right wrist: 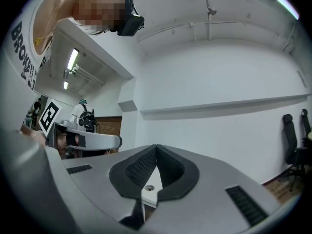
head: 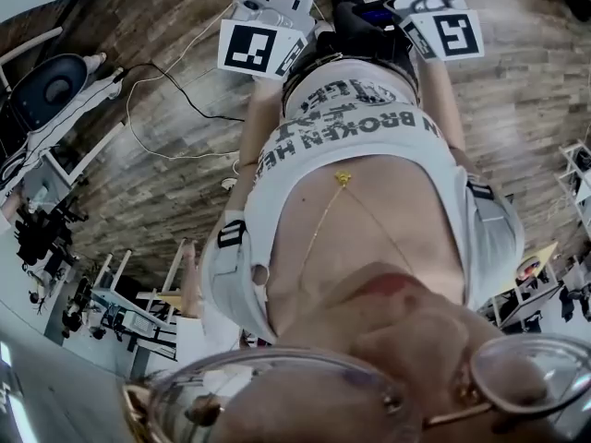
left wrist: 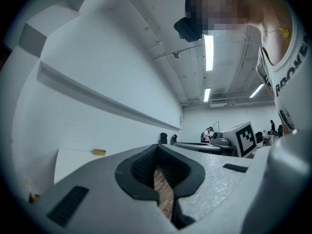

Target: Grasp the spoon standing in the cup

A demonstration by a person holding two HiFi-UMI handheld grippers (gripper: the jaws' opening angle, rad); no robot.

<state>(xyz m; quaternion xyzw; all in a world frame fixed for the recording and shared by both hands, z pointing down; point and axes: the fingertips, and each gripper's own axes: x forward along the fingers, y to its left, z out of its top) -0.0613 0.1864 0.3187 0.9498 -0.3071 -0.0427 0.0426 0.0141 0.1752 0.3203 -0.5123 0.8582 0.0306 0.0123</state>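
Two grippers, grey grainy plastic with black ribbed pads (left wrist: 141,168). Jaws of left gripper (left wrist: 157,148) clenched, tips meeting, nothing held; plank floor (left wrist: 164,191) shows through the slit behind them. Jaws of right gripper (right wrist: 156,147) also clenched, empty. Both face a plain white wall (right wrist: 219,72). Two square-patterned marker cubes (head: 261,49) in head view. Spoon and cup: in no view.

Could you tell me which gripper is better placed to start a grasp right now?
Neither: the left gripper and the right gripper are both shut, empty and aimed at a white wall; nothing to grasp shows in any view.
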